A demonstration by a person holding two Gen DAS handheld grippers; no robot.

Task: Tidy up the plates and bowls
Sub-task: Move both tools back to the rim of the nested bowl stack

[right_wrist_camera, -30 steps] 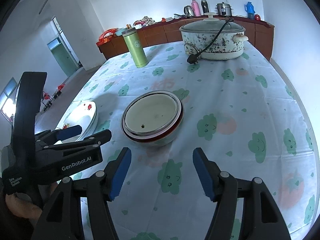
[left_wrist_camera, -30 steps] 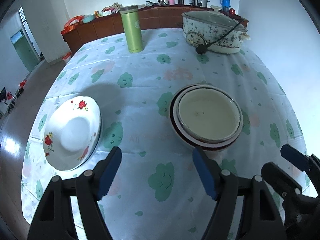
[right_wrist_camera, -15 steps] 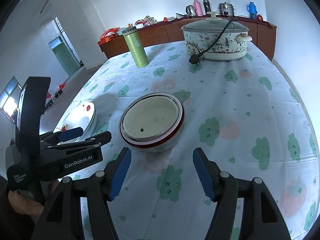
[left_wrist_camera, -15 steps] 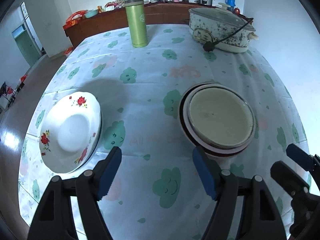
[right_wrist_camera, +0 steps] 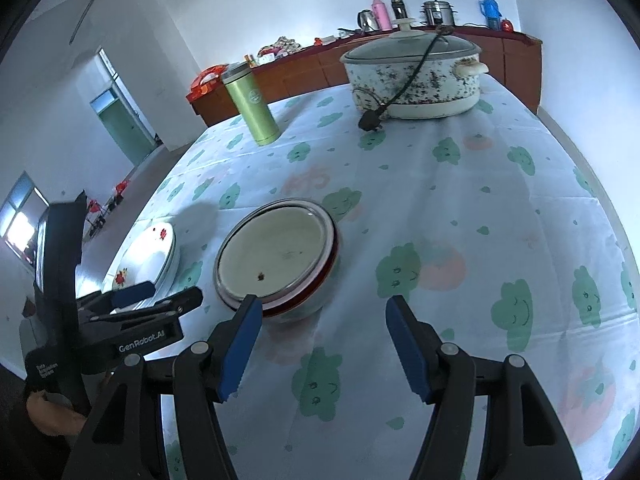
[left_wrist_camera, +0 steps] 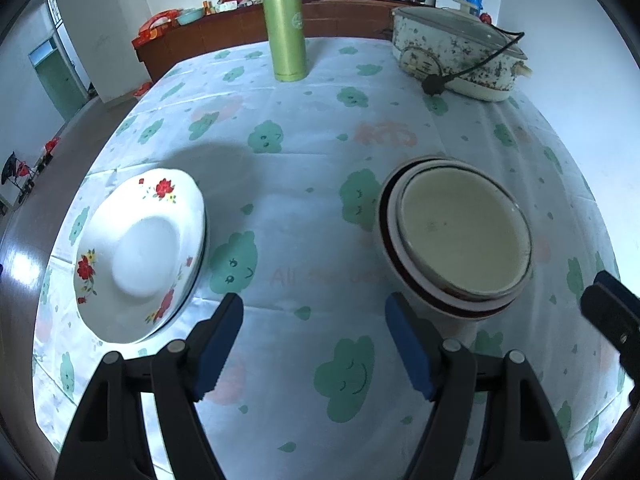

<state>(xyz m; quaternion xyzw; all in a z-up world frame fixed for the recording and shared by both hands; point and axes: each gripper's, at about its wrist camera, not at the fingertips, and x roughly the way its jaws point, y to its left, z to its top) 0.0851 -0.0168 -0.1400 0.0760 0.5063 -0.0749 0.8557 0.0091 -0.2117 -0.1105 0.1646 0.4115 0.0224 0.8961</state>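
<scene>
A stack of white plates with red flowers (left_wrist_camera: 140, 248) (right_wrist_camera: 154, 254) lies near the table's left edge. A stack of cream bowls with a dark red rim (left_wrist_camera: 460, 236) (right_wrist_camera: 280, 256) sits at mid-table. My left gripper (left_wrist_camera: 314, 344) stands open over bare cloth between the two stacks, its right finger close beside the bowls' near rim. My right gripper (right_wrist_camera: 322, 346) is open too, just in front of the bowls, with its left finger at their near rim. Nothing is between either pair of fingers. The left gripper (right_wrist_camera: 156, 298) shows at the left of the right wrist view.
A green flask (left_wrist_camera: 286, 32) (right_wrist_camera: 252, 108) and a speckled electric pot (left_wrist_camera: 456, 60) (right_wrist_camera: 416, 74) with a loose plug stand at the far end. A sideboard (right_wrist_camera: 400, 60) with kettles runs behind. The cloud-print tablecloth (left_wrist_camera: 312, 160) drops off at the left edge.
Both grippers have crept forward toward the dishes, so the plates and bowls look larger and closer. Both pairs of jaws stand as wide as before.
</scene>
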